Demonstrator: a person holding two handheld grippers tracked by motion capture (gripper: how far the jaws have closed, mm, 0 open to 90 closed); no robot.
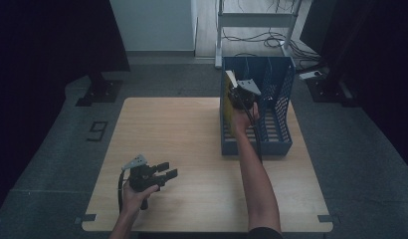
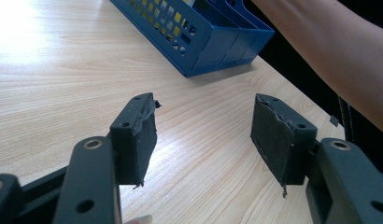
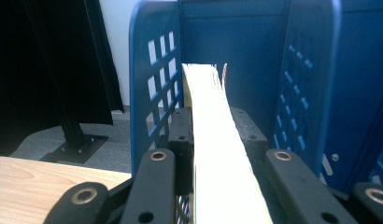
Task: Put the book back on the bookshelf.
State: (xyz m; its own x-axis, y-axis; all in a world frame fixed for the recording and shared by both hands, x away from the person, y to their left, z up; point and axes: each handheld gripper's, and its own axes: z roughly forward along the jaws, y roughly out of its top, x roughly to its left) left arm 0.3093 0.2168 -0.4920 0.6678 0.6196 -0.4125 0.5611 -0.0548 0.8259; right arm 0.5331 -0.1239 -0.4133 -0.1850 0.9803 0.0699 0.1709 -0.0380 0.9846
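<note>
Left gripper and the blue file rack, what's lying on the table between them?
Nothing: between the open left gripper and the blue file rack there is bare wooden table, as both the high view and the left gripper view show.

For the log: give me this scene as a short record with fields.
surface: wooden table
rack: blue file rack, far right of table
right gripper: shut on a book, held on edge in the rack's left compartment
left gripper: open, holds nothing, low over the table's near left
book pages: pale yellow edge faces the camera
</note>
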